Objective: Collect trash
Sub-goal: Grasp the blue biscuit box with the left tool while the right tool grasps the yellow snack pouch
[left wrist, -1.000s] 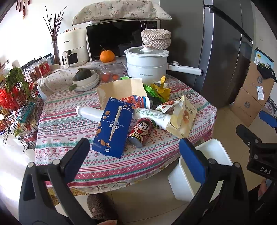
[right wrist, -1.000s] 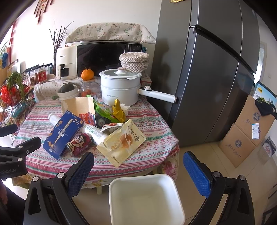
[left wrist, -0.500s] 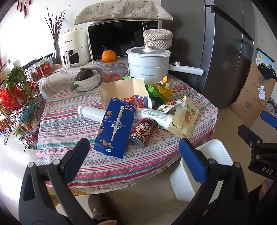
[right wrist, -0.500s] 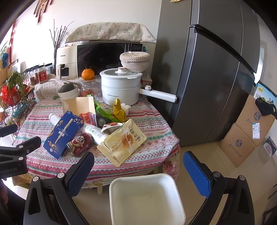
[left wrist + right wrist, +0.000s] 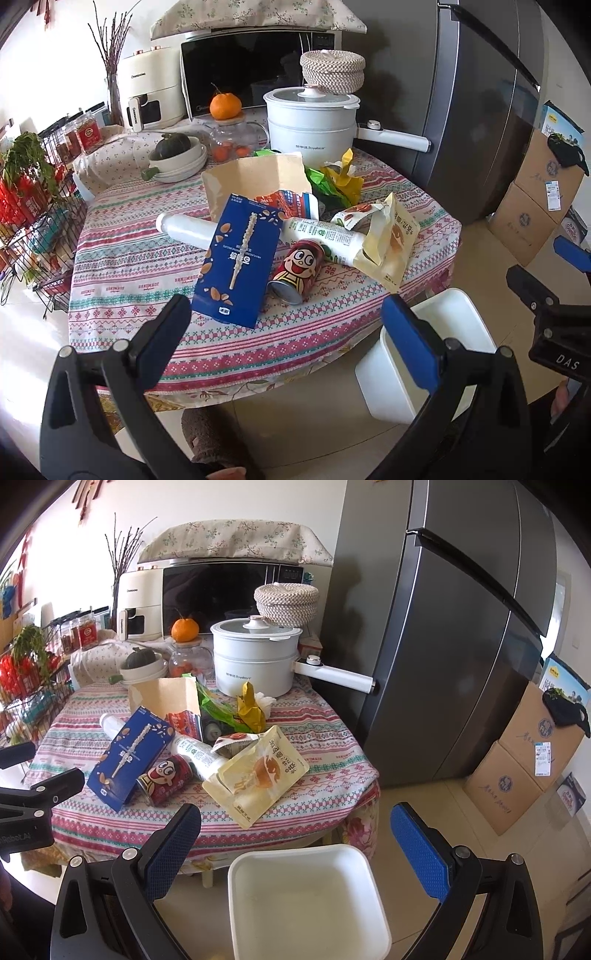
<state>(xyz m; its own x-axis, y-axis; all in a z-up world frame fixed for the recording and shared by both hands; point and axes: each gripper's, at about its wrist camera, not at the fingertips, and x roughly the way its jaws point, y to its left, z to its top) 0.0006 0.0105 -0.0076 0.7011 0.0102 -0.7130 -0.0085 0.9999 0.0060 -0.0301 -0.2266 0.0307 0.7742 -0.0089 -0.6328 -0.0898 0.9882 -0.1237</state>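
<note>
White bin [image 5: 308, 897] below table edge [image 5: 229, 834] | left tongs [image 5: 284, 328] apart | right tongs [image 5: 295, 834] apart

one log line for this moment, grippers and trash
left gripper open, empty | right gripper open, empty | trash pile untouched | white bin empty

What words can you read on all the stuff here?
"Royalstar": on the white pot.
"CHANGHONG": on the cream air fryer, small and unsure.
"DAS": on the right gripper.
"Robot.AI": on the left gripper.
Print on the blue carton, red can and yellow pouch: too small to read.
</note>
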